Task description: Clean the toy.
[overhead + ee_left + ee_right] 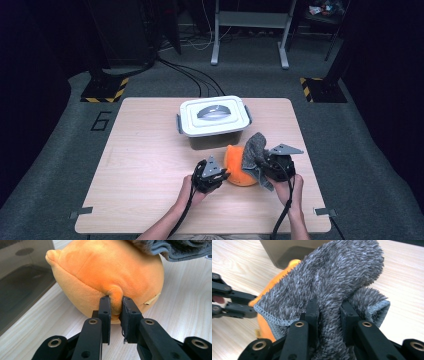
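Note:
An orange plush toy (pixel 236 167) rests on the wooden table (pixel 150 160) near the front middle. My left gripper (pixel 221 176) is at its left side, shut on a pinched fold of the plush (pixel 115 300). A grey fuzzy cloth (pixel 253 152) drapes over the toy's right side. My right gripper (pixel 263 165) is shut on that cloth (pixel 329 302), bunching it between the jaws. In the right gripper view the orange toy (pixel 265 287) peeks out under the cloth, and the left gripper (pixel 253 306) reaches in from the left.
A lidded white and grey plastic box (pixel 214 119) stands just behind the toy, at the table's middle back. Its dark translucent wall (pixel 22 287) is close on the left in the left gripper view. Bare tabletop lies to the left and right.

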Action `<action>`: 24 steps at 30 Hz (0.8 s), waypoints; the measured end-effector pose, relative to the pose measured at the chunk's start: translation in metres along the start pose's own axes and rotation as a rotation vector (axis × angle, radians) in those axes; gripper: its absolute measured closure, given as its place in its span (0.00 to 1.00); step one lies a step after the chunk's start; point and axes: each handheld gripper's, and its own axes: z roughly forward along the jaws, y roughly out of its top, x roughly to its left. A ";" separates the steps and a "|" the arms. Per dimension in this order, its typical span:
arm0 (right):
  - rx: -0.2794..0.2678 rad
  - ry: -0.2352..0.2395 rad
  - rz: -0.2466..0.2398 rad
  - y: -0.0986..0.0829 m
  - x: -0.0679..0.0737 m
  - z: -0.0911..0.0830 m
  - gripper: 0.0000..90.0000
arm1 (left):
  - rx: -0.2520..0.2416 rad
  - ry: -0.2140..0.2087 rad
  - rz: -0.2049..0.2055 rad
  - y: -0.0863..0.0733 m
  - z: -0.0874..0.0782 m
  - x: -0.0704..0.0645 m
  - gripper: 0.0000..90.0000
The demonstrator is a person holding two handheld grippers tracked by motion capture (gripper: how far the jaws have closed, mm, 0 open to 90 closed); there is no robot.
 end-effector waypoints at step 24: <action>0.048 -0.024 0.140 -0.029 -0.036 0.009 0.80 | 0.008 -0.004 -0.009 0.000 0.000 0.001 0.88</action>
